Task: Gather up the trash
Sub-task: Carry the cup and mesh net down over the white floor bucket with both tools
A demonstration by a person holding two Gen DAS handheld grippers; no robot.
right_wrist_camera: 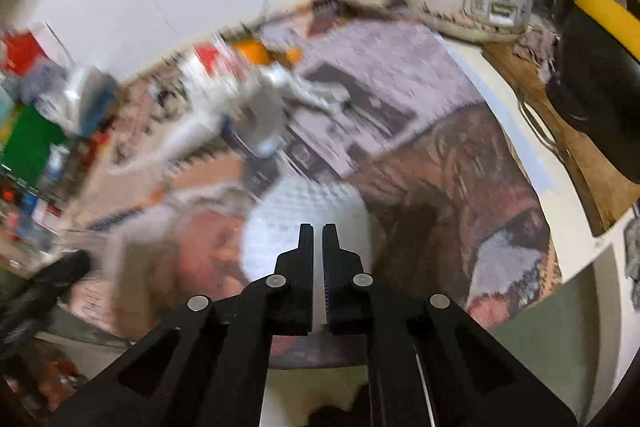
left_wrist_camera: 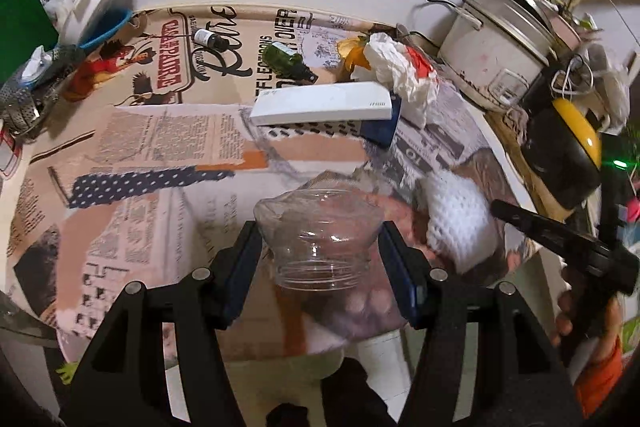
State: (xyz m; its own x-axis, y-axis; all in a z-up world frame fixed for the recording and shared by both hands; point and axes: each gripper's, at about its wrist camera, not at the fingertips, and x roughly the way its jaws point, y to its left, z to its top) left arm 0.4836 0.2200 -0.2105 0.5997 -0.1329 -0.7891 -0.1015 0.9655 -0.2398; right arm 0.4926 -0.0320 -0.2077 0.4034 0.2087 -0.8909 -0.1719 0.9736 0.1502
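Clear plastic jar [left_wrist_camera: 320, 239] gripped by left gripper [left_wrist_camera: 320, 255]; right gripper [right_wrist_camera: 318, 231] closed, empty, over white foam net [right_wrist_camera: 304, 223].

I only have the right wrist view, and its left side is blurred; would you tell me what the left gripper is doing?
Observer: The left gripper grips a clear plastic jar between its fingers, mouth toward the camera.
Operator: Thank you. Is any other trash on the table?
Observer: Yes, a crumpled white wrapper lies beside the rice cooker, partly on a long white box.
Operator: Do you see any bottles?
Observer: A green bottle lies on its side just behind that box.
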